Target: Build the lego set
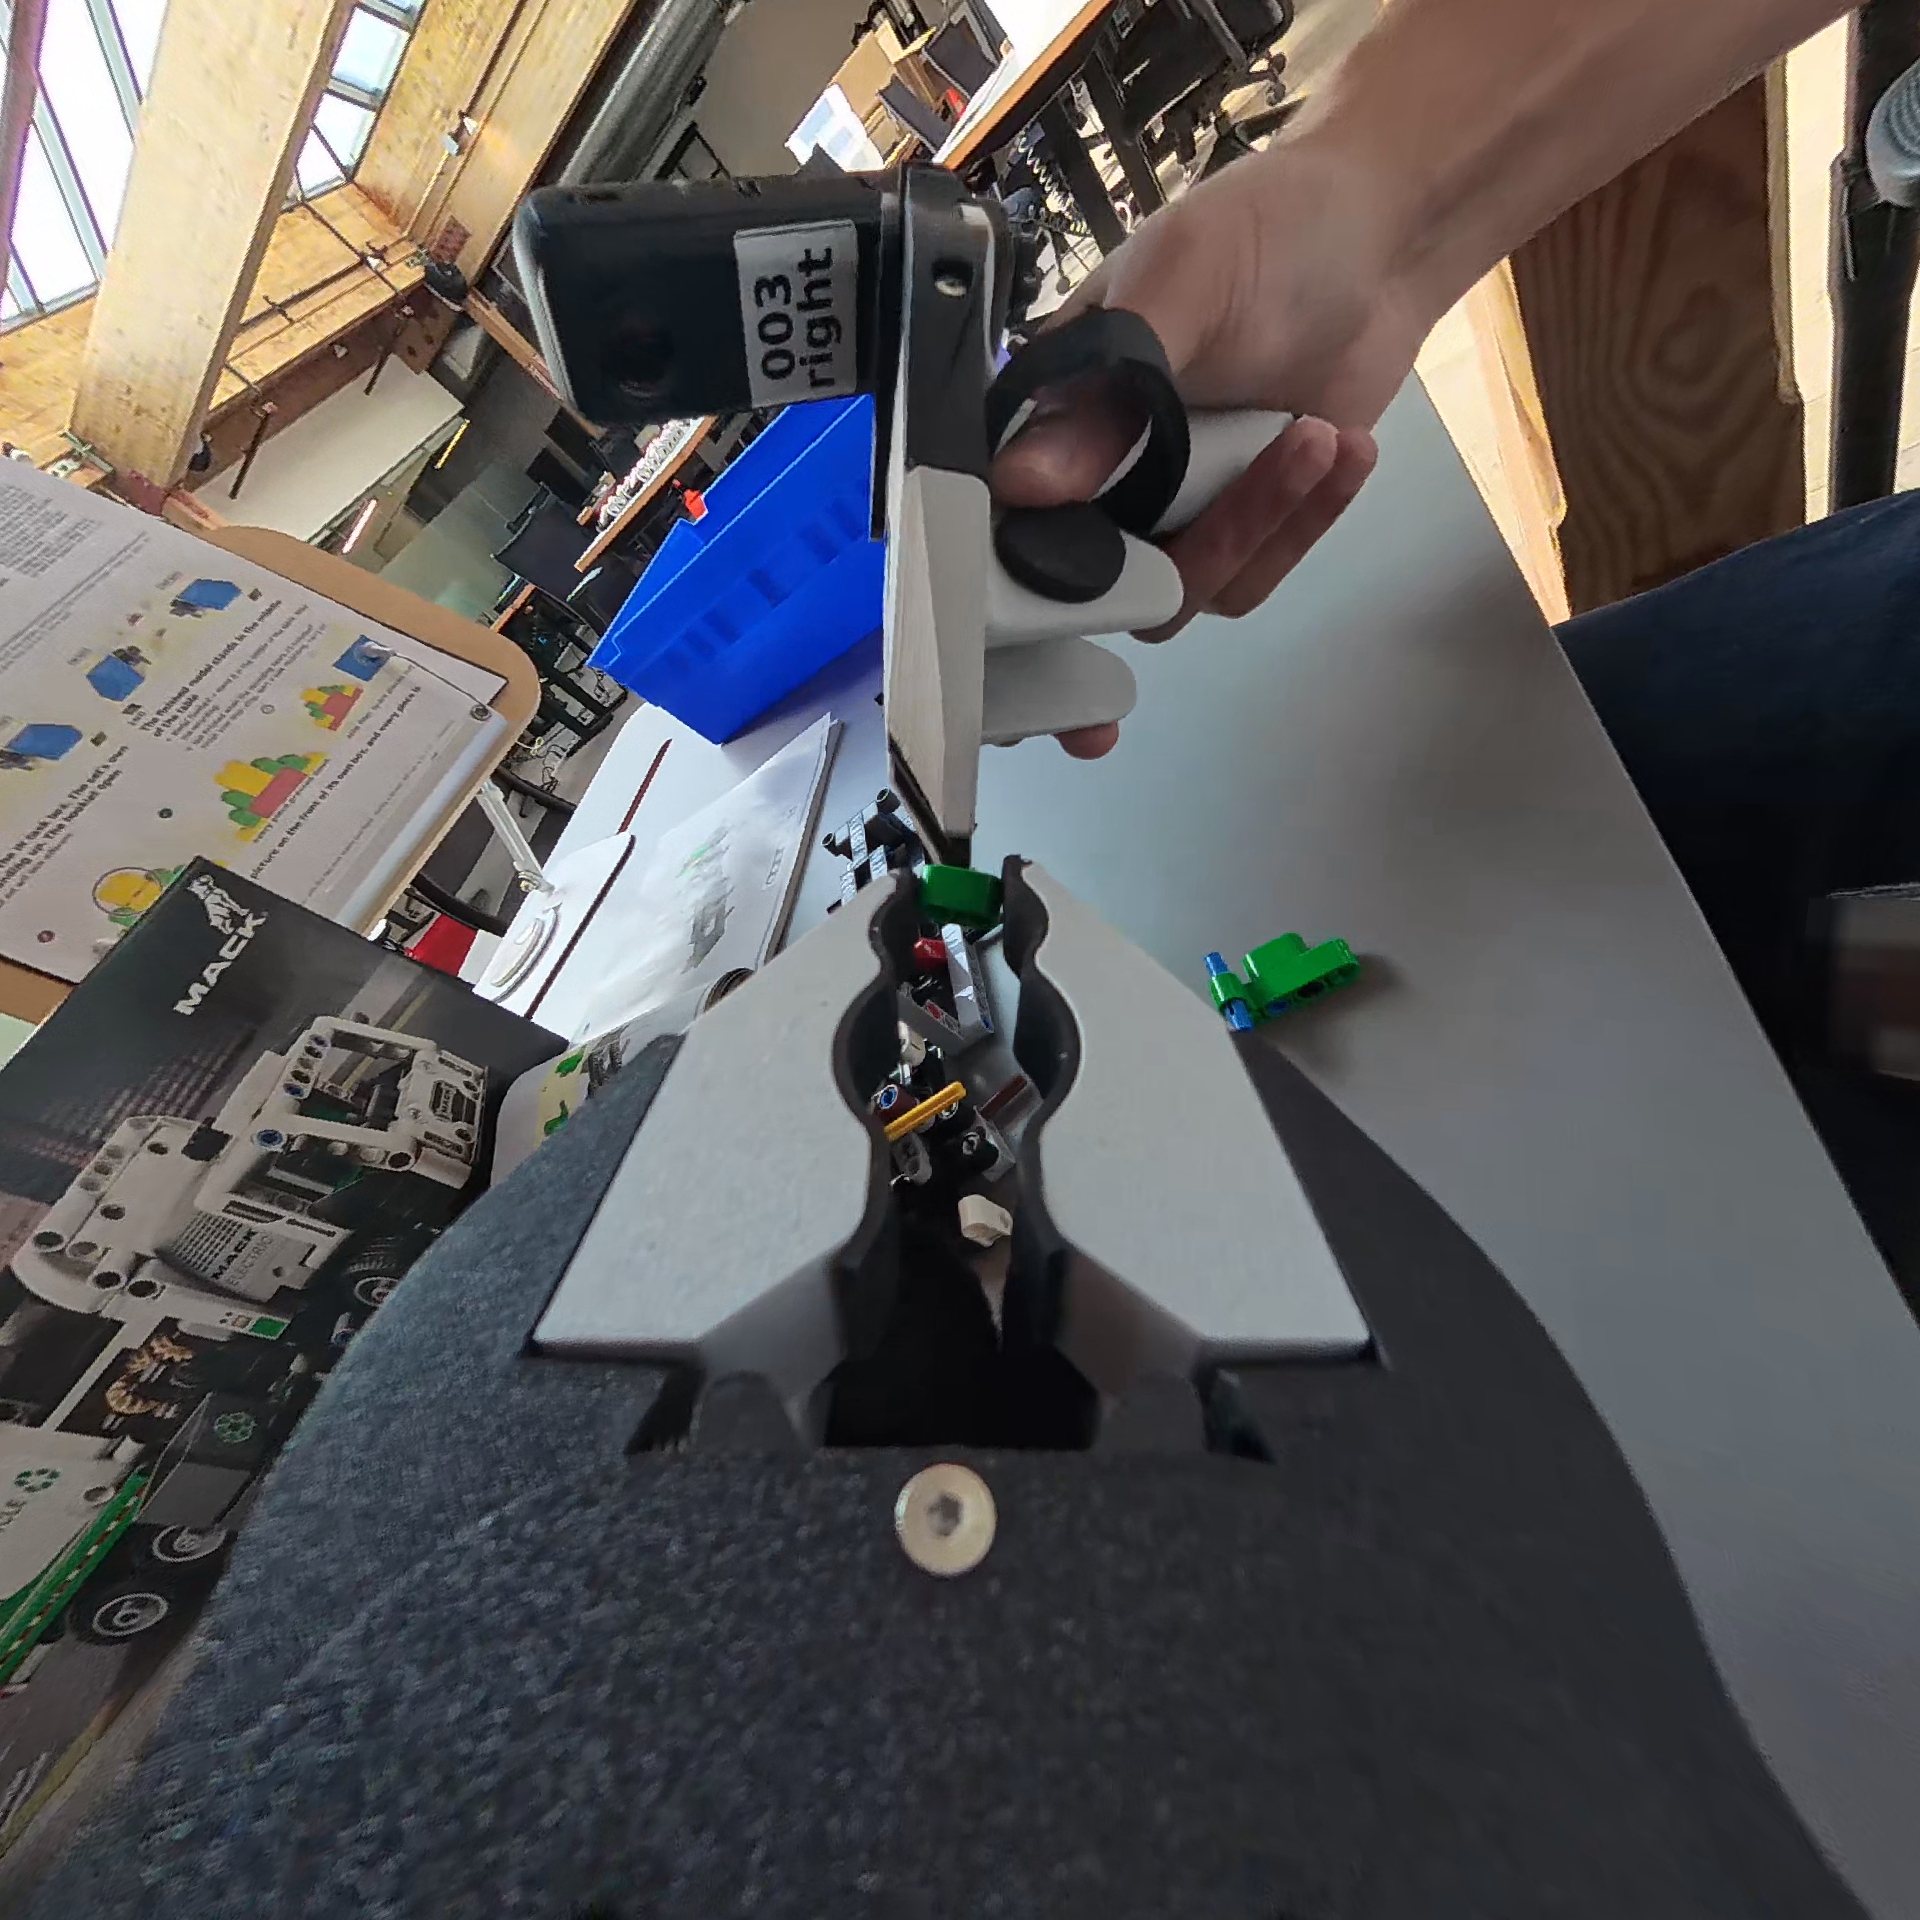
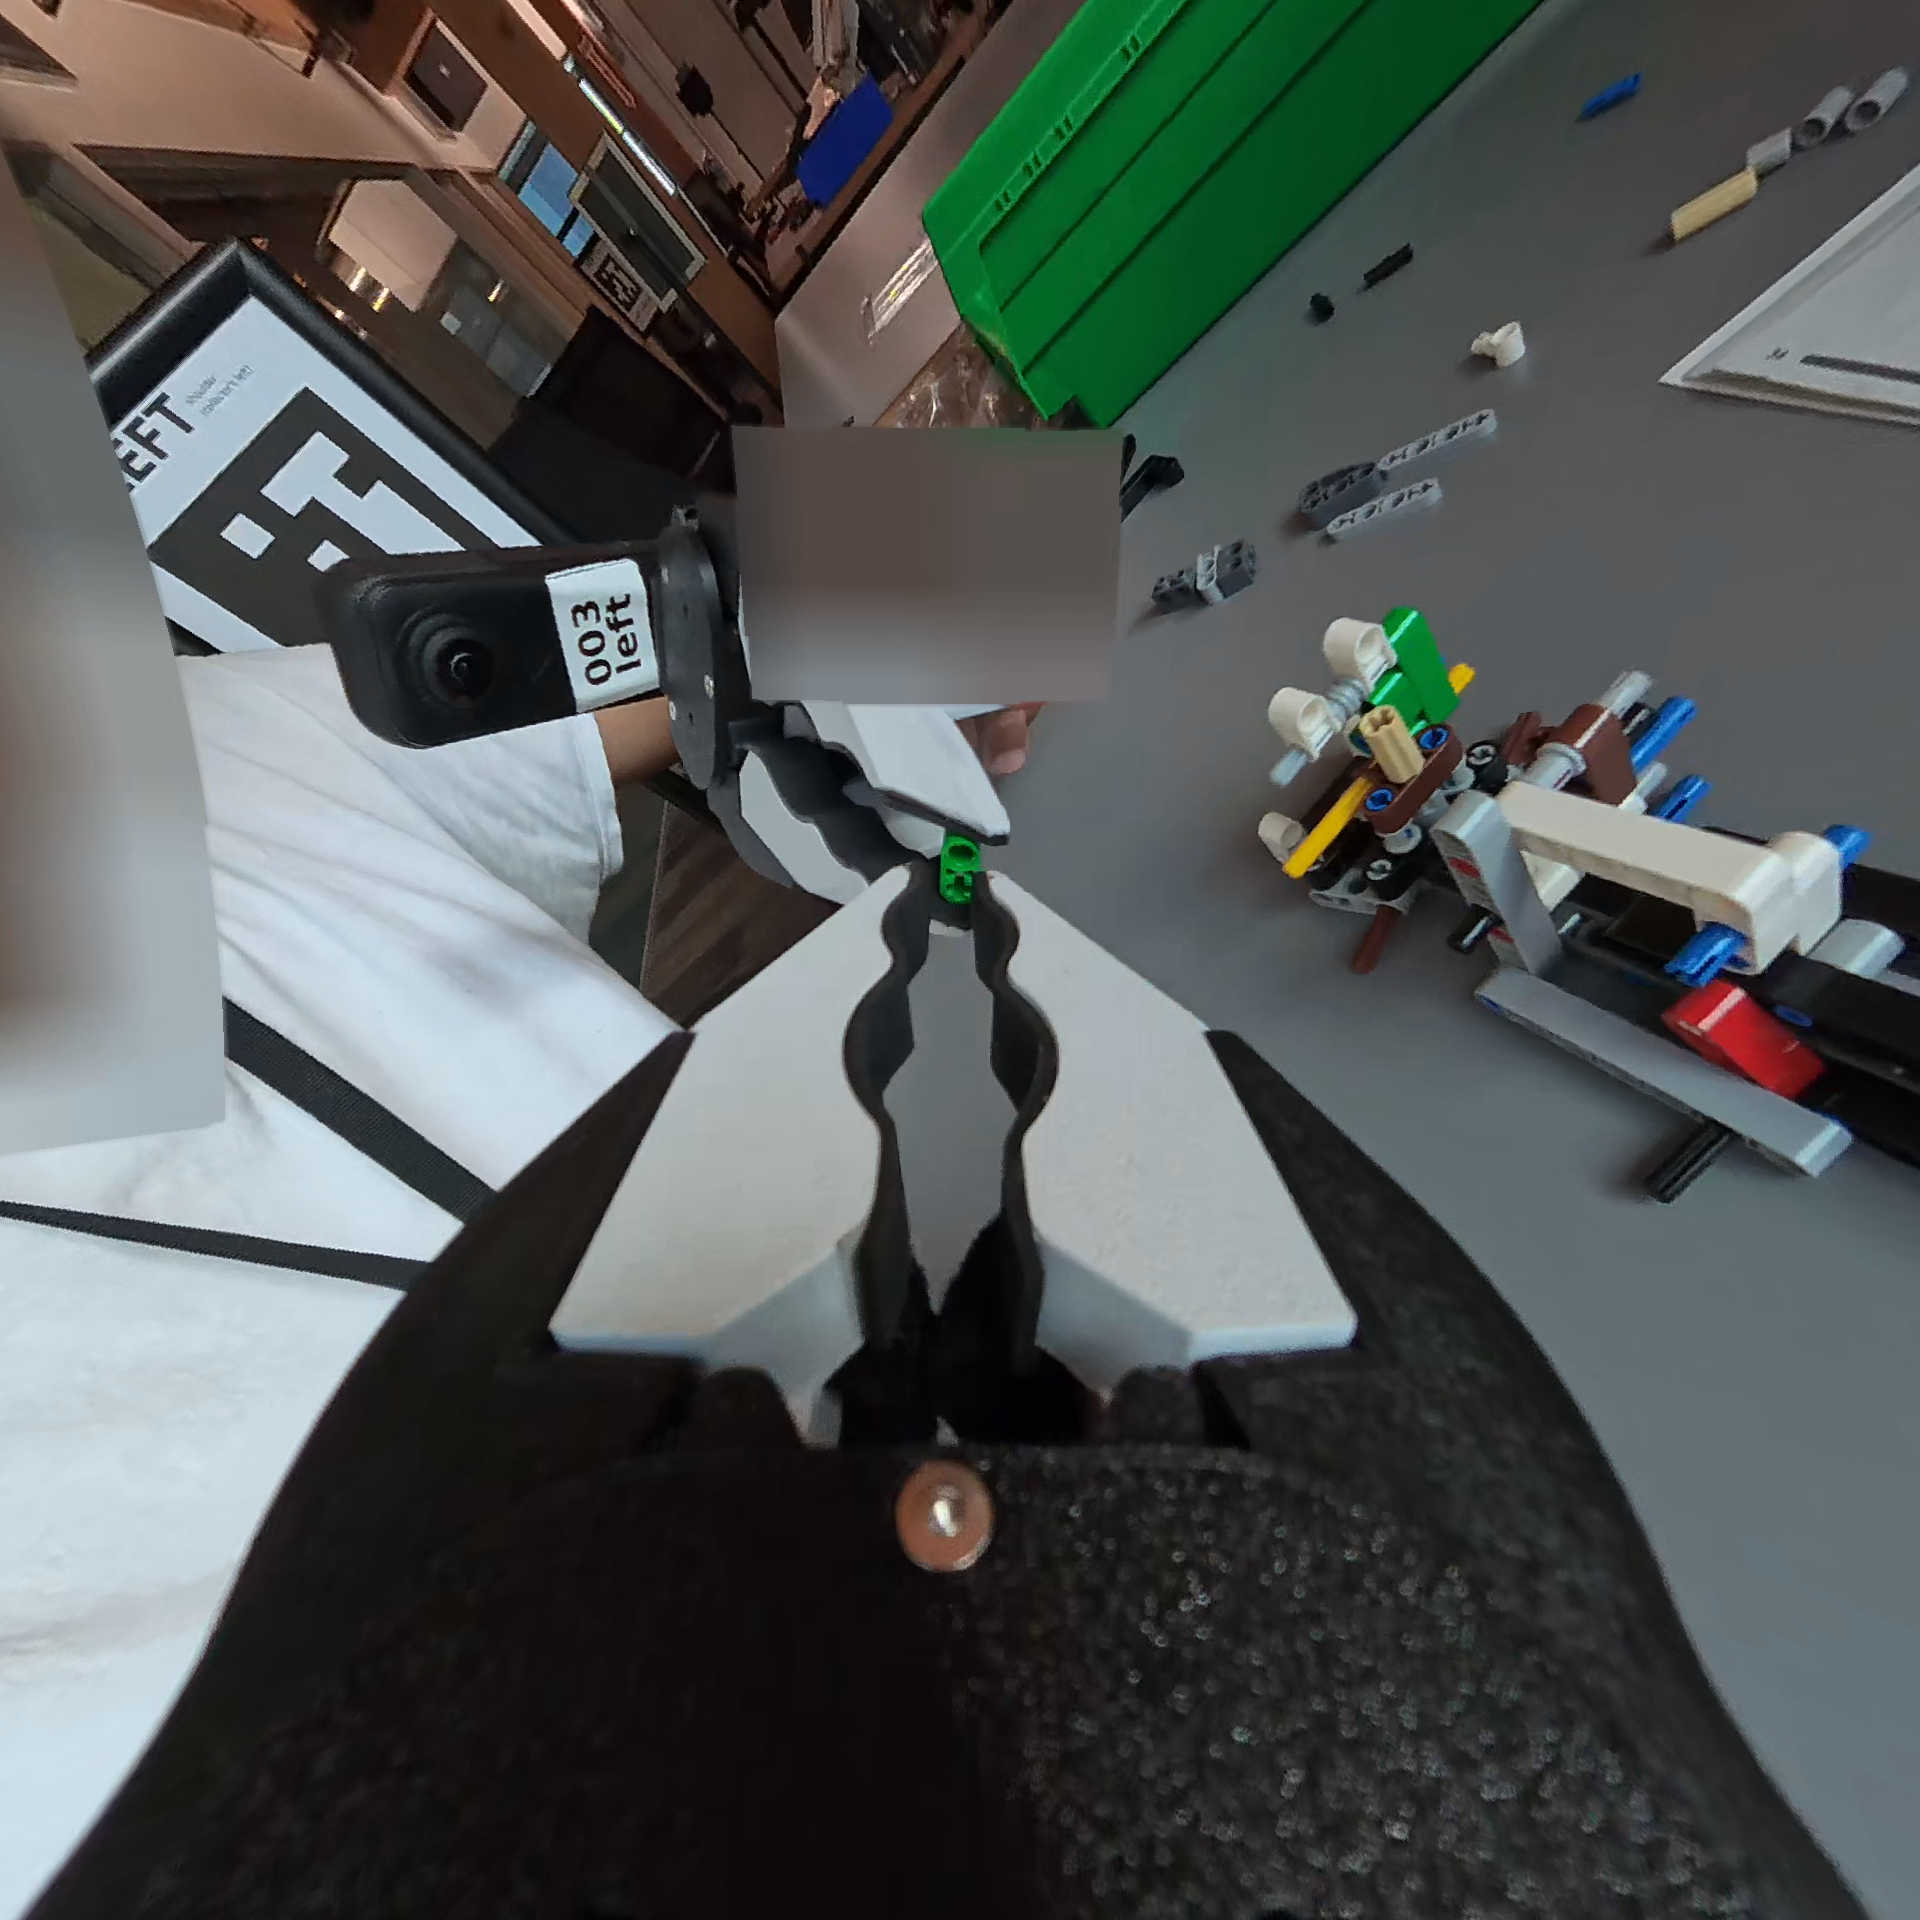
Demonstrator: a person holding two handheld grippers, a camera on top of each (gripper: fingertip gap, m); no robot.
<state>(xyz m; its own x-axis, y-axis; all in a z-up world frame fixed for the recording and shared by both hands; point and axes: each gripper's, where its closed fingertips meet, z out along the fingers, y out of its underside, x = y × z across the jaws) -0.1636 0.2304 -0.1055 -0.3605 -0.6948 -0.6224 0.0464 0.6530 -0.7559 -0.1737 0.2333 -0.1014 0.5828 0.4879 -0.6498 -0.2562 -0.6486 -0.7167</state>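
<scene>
tabletop: grey, carries all | half-built truck model: lies mid-tabletop, clear of both claws, likely awaiting the next part | left claw and right claw: each clenched on opposite ends of small green piece, held aloft above tabletop, seemingly for regripping or handover

green lego piece between both grippers' jaws
</scene>
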